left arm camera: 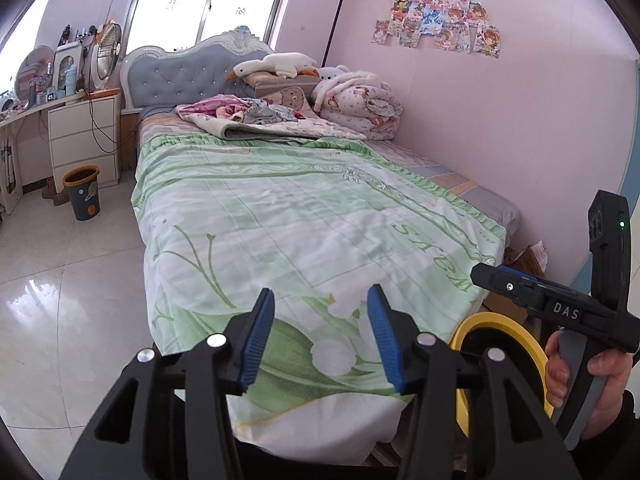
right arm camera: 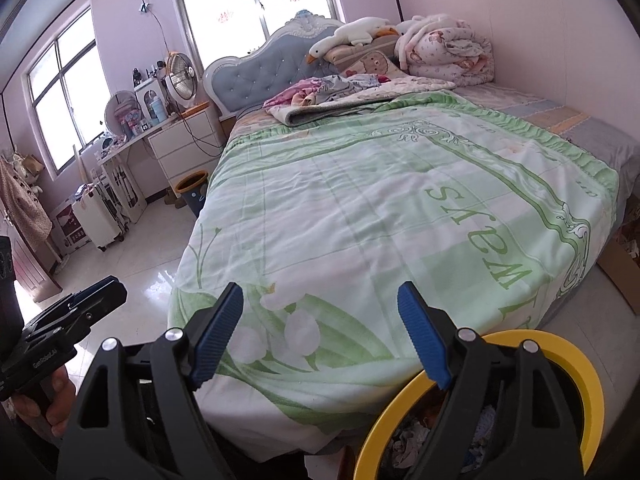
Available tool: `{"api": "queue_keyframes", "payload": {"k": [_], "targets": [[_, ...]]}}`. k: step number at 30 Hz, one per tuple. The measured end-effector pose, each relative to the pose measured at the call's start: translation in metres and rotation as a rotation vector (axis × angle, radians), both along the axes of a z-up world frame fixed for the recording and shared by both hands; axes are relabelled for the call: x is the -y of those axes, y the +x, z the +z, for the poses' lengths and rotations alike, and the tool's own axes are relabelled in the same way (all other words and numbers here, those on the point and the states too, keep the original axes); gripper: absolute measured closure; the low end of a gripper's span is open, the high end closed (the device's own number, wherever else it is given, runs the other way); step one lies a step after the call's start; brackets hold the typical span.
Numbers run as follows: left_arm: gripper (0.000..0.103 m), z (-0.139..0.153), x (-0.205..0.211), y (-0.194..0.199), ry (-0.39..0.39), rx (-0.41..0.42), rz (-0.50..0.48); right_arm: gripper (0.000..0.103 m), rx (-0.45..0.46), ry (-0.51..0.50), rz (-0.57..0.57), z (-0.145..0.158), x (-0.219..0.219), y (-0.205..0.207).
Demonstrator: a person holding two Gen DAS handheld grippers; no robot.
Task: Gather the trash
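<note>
A yellow-rimmed bin stands on the floor at the foot of the bed, low right in the right wrist view, with crumpled scraps inside. Its rim also shows in the left wrist view. My right gripper hovers open over the bed's foot corner, nothing between its blue pads. My left gripper is open too, its jaws narrower and empty, above the same end of the green-and-white bed cover. A hand holds the right tool at the far right.
A dark bin with an orange rim stands by the white nightstand, left of the bed. Folded quilts, clothes and a goose toy lie at the headboard. A cardboard box sits right of the bed. Glossy tiled floor lies to the left.
</note>
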State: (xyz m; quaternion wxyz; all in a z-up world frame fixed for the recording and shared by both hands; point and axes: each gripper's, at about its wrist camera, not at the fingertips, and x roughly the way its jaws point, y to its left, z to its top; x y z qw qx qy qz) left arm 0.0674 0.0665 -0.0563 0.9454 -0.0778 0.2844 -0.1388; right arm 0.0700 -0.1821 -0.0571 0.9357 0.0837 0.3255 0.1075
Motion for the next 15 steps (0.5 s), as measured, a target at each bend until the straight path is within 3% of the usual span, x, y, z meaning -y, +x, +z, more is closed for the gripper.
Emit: {"api": "queue_keyframes", "payload": {"k": [5,12,15], "targets": [[0.038,0.016,-0.005,-0.015,0.009,0.081,0.039,0.009,0.059,0.02,-0.018,0.013,0.0,-0.008],[0.015,0.033,-0.009,-0.034,-0.016,0.164,0.068,0.008,0.142,0.02,-0.054,0.025,-0.002,-0.022],[0.01,0.038,-0.009,-0.042,-0.028,0.193,0.078,0.008,0.185,0.01,-0.071,0.029,-0.003,-0.028]]}}
